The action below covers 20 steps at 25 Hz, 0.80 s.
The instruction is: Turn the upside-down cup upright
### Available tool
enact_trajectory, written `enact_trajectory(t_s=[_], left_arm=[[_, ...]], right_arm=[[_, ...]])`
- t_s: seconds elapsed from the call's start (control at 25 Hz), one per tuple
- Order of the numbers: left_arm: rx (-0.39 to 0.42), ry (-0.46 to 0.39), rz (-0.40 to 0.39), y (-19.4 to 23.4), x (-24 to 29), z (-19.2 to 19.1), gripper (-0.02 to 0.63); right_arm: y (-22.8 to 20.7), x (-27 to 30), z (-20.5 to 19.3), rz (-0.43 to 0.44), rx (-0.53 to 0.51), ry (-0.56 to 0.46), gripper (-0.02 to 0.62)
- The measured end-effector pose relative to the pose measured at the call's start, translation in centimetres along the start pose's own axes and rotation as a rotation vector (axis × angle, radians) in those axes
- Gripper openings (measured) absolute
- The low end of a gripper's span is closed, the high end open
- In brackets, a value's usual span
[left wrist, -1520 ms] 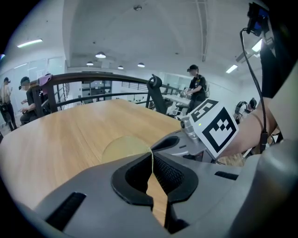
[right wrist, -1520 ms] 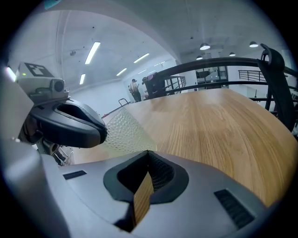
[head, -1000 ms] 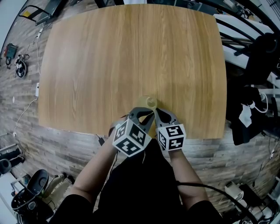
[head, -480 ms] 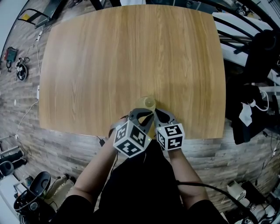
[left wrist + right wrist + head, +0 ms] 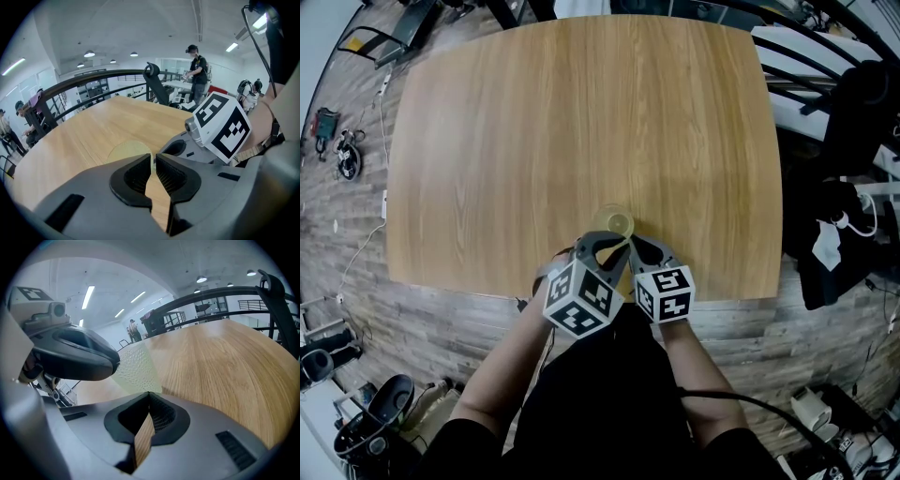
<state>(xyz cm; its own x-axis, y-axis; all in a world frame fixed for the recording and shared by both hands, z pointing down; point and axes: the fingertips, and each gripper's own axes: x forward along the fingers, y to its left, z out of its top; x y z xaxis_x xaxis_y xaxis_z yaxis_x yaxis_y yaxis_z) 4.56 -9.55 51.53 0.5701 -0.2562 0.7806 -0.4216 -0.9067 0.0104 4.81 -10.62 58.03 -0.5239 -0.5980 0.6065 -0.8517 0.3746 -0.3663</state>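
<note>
A translucent yellowish cup (image 5: 615, 223) stands mouth up on the wooden table (image 5: 581, 112), close to the front edge. My left gripper (image 5: 617, 241) reaches its near rim from below. In the left gripper view the cup (image 5: 125, 151) shows just beyond the left gripper (image 5: 153, 157). Its jaws are opening, with a narrow gap and the cup's rim in line with it, and the pads are no longer pressing. My right gripper (image 5: 636, 244) is shut and empty beside the cup. The dimpled wall of the cup (image 5: 136, 369) rises ahead of the right gripper (image 5: 149, 398).
The table's front edge (image 5: 581, 292) runs right under both grippers, with plank floor below it. Cables and gear (image 5: 342, 155) lie on the floor at the left; dark chairs and bags (image 5: 848, 187) crowd the right side. A person (image 5: 197, 65) stands far off.
The cup's mouth now looks rounder and faces up more squarely. Both grippers stay by its near side, almost where they were.
</note>
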Motion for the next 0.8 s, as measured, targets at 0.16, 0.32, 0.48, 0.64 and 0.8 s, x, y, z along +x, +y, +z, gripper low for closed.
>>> enact_trajectory(t_s=[0.16, 0.32, 0.48, 0.64, 0.8], left_arm=[[-0.008, -0.008, -0.004, -0.1, -0.1, 0.2, 0.040], [-0.033, -0.057, -0.001, -0.1, -0.5, 0.7, 0.040], [-0.064, -0.154, 0.083, 1.1, -1.8, 2.0, 0.037], [-0.093, -0.295, 0.150, 2.0, -4.8, 4.6, 0.008], [-0.113, -0.474, 0.238, 2.4, -9.5, 7.5, 0.008]], right_arm=[[-0.4, -0.4, 0.0, -0.010, 0.003, 0.002, 0.015], [-1.1, -1.0, -0.1, -0.038, -0.010, 0.008, 0.015], [-2.8, -2.8, 0.8, -0.097, -0.017, -0.020, 0.015], [-2.8, -6.1, 5.0, -0.135, -0.048, -0.108, 0.015], [0.4, -9.7, 10.5, -0.136, -0.139, -0.234, 0.015]])
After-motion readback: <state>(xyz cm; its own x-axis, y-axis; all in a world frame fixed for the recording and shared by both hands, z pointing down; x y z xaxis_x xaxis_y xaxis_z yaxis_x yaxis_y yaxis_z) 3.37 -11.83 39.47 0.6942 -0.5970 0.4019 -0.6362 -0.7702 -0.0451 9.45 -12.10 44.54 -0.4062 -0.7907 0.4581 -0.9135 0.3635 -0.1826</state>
